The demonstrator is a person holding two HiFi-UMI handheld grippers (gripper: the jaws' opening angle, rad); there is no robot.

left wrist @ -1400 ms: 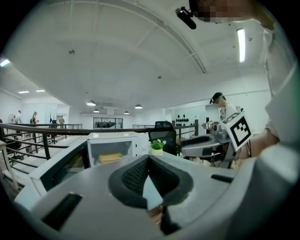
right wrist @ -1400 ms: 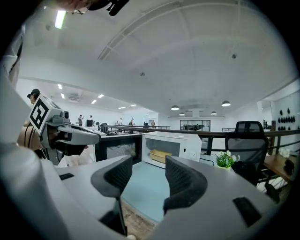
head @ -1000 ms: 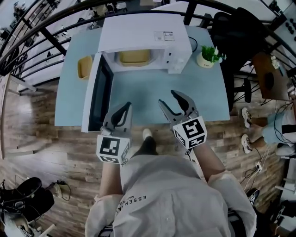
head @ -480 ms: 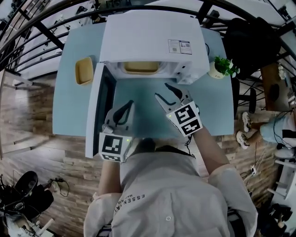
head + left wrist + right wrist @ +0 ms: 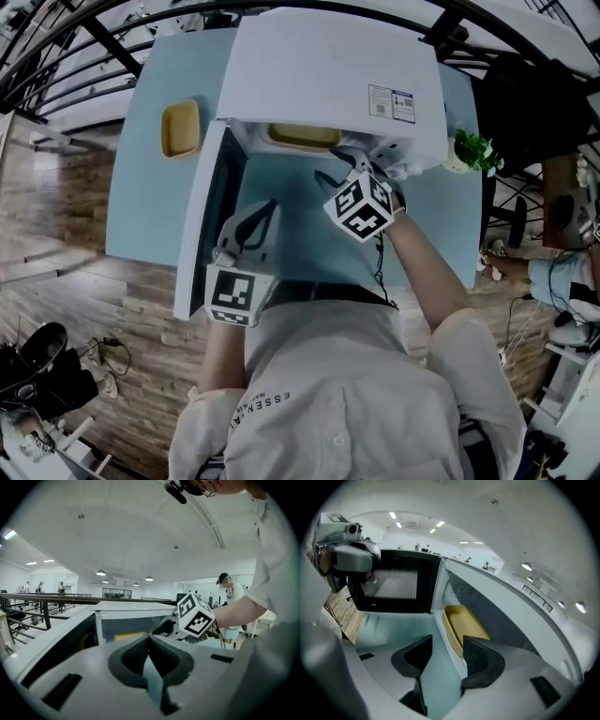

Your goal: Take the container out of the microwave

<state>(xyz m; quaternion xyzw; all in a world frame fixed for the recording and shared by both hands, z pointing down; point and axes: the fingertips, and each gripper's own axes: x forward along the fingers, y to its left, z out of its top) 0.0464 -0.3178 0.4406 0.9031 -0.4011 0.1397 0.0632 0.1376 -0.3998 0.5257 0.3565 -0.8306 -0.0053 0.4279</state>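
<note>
The white microwave (image 5: 328, 70) stands at the table's far side with its door (image 5: 202, 220) swung open to the left. A yellow container (image 5: 302, 137) sits inside it and also shows in the right gripper view (image 5: 464, 625) and the left gripper view (image 5: 130, 635). My right gripper (image 5: 342, 167) is open at the microwave's mouth, with its jaws just short of the container's near rim and nothing between them (image 5: 447, 651). My left gripper (image 5: 270, 208) hangs shut and empty over the table beside the door (image 5: 149, 641).
A second yellow dish (image 5: 179, 128) lies on the blue table (image 5: 150, 206) left of the microwave. A small potted plant (image 5: 473, 150) stands to its right. Dark railings (image 5: 56, 56) run behind, and a seated person (image 5: 562, 281) is at far right.
My right gripper has moved forward from mid-table to the microwave's opening. The left gripper has barely moved. The view has shifted closer over the microwave.
</note>
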